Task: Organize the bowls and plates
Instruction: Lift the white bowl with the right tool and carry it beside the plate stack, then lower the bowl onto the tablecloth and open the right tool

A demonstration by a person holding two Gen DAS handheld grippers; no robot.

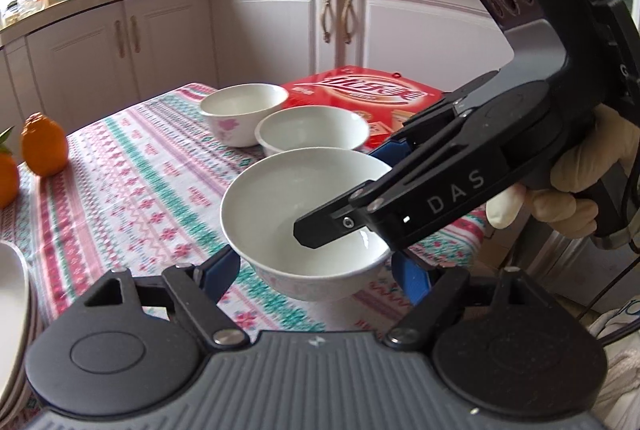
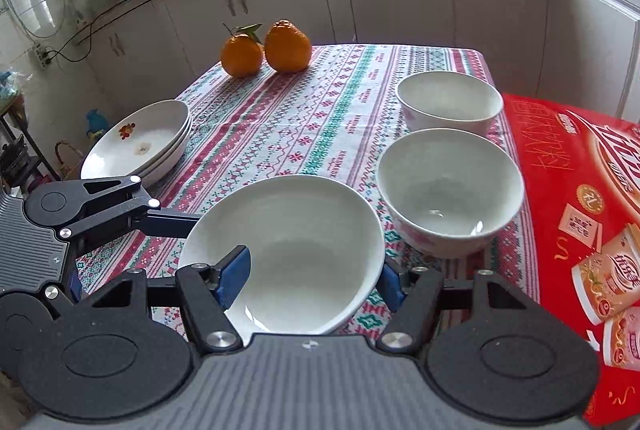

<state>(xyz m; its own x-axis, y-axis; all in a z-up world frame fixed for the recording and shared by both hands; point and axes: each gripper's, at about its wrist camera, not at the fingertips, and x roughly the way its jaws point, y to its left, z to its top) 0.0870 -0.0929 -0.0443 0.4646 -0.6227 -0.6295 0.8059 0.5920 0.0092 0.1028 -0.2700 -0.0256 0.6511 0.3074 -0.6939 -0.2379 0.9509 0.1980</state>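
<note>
Right gripper (image 2: 312, 282) clamps near rim of white bowl (image 2: 288, 254), one blue pad inside, one outside.

Left gripper (image 1: 316, 270) half open around same bowl, grip unclear.

Plate stack (image 2: 140, 142) sits far left of right gripper, done.

Two bowls (image 2: 450, 190) just ahead-right, unstacked.

White bowl (image 2: 296, 254), red-green patterned tablecloth (image 2: 320, 110), orange fruit (image 2: 287, 46).

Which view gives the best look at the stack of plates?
The right wrist view: the stack of plates sits whole on the tablecloth's left edge, its top plate showing a small printed motif. The left wrist view catches only a white sliver of the stack at its left border.
</note>
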